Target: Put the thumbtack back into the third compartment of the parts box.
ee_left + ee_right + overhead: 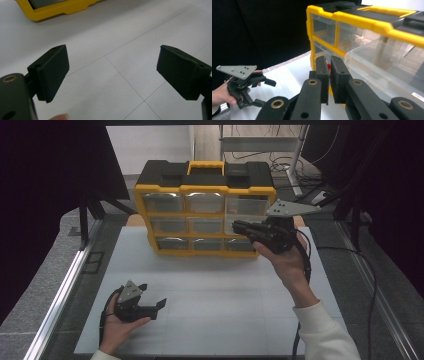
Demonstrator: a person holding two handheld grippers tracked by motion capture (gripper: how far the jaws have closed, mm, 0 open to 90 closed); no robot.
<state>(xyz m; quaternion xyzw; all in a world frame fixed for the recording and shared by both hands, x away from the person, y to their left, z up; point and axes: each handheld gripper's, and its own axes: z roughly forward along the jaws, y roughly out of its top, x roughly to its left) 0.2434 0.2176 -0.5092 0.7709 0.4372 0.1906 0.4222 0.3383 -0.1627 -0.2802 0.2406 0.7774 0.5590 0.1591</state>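
Observation:
A yellow and black organiser box (205,195) with clear drawers stands upright at the back of the white table (210,295). My right gripper (238,226) is raised in front of the box's right column of drawers, pointing left along its face, jaws shut. In the right gripper view the right gripper (329,62) has its pads together, and a small red bit (328,66) shows in the slit between them; whether it is gripped I cannot tell. A clear drawer (382,65) juts out just to its right. My left gripper (152,295) rests low at the front left, open, with nothing between its jaws (112,72).
Metal rails (60,295) run along both sides of the table. Black curtains hang to the left and right. A cable (372,285) trails across the right side. The left gripper (265,92) in a hand is seen far left in the right gripper view.

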